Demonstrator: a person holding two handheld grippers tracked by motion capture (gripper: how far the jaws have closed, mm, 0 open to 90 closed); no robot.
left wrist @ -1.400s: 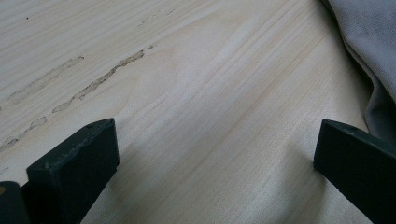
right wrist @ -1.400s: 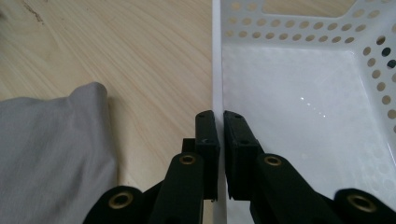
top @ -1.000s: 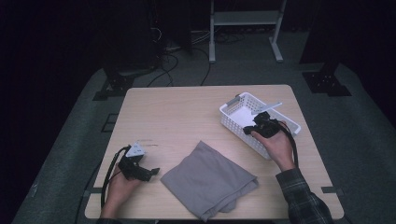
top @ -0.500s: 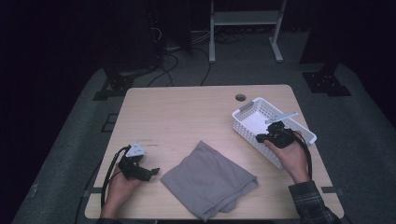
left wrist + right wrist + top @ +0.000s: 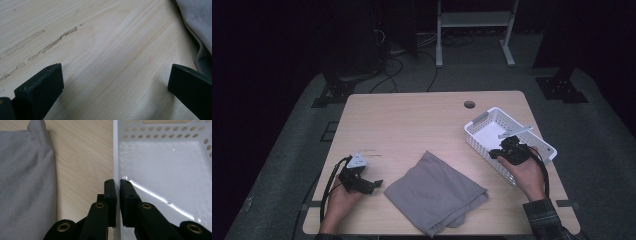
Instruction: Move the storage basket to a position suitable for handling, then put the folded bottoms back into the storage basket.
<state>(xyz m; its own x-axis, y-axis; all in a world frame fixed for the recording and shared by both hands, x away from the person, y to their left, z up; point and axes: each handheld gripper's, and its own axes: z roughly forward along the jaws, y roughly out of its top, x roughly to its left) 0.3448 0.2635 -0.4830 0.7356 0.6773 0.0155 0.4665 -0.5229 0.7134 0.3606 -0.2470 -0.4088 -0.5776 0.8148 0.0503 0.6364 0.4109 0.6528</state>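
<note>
R gripper (image 5: pixel 501 151) has its fingers (image 5: pixel 110 192) clamped on the near wall of the white basket (image 5: pixel 488 126), which sits at the bench (image 5: pixel 412 120) R edge, partly overhanging. L gripper (image 5: pixel 371 184) rests low at front-L of bench, fingers (image 5: pixel 40 87) spread wide, holding nothing, just beside the grey cloth (image 5: pixel 434 192) lying front-centre.
</note>
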